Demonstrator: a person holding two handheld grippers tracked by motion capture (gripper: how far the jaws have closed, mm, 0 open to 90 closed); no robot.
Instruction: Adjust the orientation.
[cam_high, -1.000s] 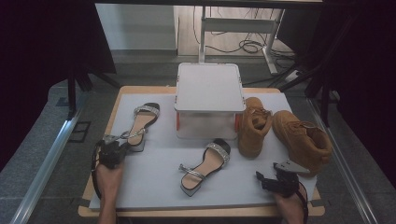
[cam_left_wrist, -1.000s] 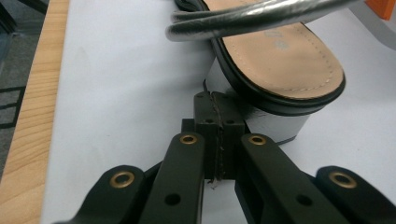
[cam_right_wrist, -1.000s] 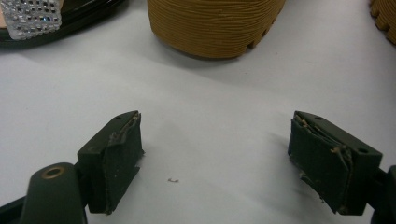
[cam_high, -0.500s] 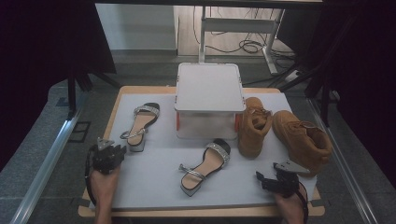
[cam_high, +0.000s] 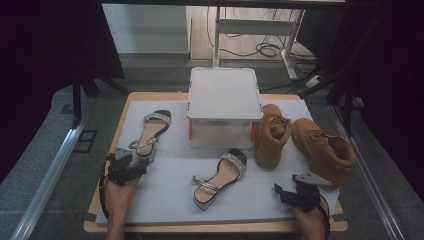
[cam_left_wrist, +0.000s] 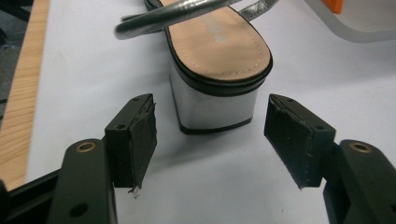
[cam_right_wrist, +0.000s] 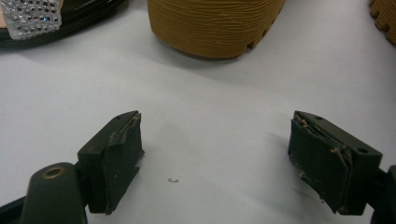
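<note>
- Two silver-strapped sandals: one sandal (cam_high: 150, 134) left of the white box, the other sandal (cam_high: 220, 177) just in front of that box.
- Two tan boots: one boot (cam_high: 271, 135) right beside the box, the second boot (cam_high: 324, 150) further right of it.
- One white lidded box (cam_high: 224, 100) at the back.
- One grey mat (cam_high: 170, 200) under the box.
- One wooden desk (cam_high: 107, 150) carrying it all.

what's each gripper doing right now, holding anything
left gripper: open, jaws just opened, sandal heel ahead of them, not gripped
right gripper: open, holding nothing
</note>
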